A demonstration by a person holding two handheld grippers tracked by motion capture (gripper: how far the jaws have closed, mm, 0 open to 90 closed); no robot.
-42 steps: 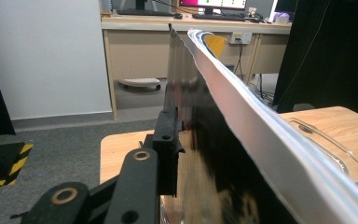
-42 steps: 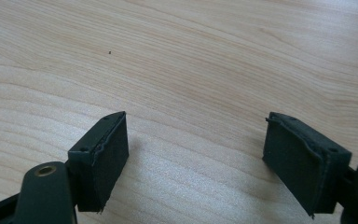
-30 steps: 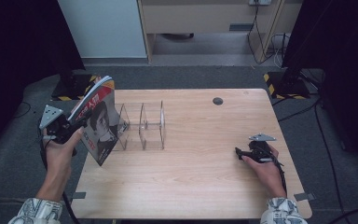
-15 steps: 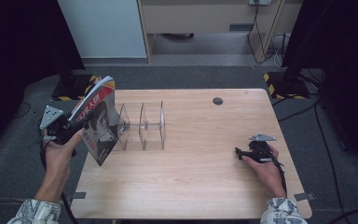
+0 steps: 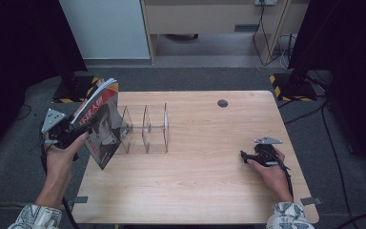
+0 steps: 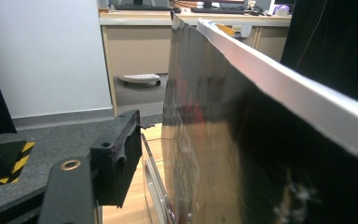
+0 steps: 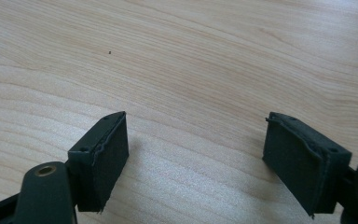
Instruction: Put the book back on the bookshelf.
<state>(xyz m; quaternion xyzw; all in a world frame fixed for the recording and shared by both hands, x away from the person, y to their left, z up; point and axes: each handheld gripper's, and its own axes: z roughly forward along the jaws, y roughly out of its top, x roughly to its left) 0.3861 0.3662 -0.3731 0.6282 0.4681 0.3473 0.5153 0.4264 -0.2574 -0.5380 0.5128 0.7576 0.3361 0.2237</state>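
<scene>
Wooden bench [image 5: 209, 186] carries a clear rack [image 5: 145, 129] by its left edge, where the left gripper [image 5: 78, 130] clamps a tilted magazine [image 5: 100, 126] just left of it, right gripper [image 5: 244, 155] wide and idle.

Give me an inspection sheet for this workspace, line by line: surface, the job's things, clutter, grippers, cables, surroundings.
Surface: wooden table, bare apart from a dark round spot near the far edge.
Job's things: magazine held tilted at the left end of the clear rack; the rack's slots look empty.
Clutter: nothing seen.
Grippers: left gripper shut on the magazine; right gripper open, resting low over bare wood.
Cables: one trails from each gripper; more lie on the floor at the far right.
Surroundings: grey carpet, white panel, wooden desk behind.
</scene>
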